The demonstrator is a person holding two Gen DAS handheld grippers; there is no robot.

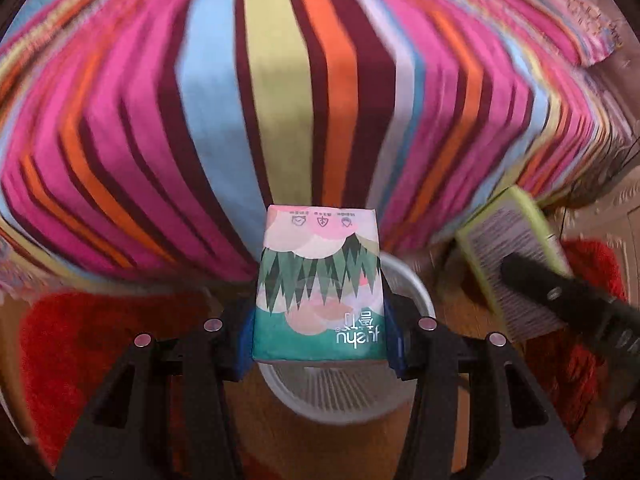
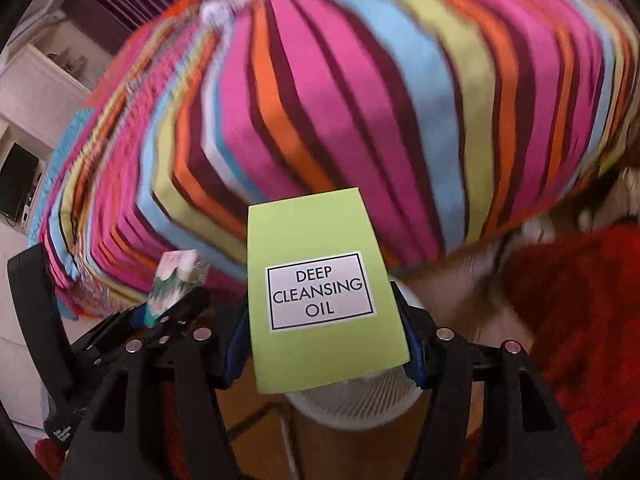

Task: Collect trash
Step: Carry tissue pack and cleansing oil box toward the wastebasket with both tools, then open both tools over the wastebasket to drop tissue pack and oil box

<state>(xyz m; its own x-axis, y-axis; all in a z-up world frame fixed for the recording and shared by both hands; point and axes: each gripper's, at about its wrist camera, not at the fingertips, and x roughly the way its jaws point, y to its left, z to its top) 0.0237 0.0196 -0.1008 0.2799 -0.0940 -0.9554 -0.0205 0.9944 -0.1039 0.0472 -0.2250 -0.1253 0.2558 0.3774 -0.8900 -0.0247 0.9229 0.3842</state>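
Striped bedspread (image 1: 280, 100) fills the room; left tongs (image 1: 320, 338) pinch tissue pack (image 1: 320, 288), right tongs (image 2: 326, 344) pinch green box (image 2: 320, 296).

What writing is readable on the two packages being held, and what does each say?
"DEEP CLEANSING OIL": white label on the lime-green cardboard box, right wrist view.
"yuehu", upside down beside two Chinese characters I can't make out: teal band of the forest-patterned tissue pack, left wrist view.
Small icon captions at that pack's far end: too small.
Print on the green box's grey back panel: blurred.
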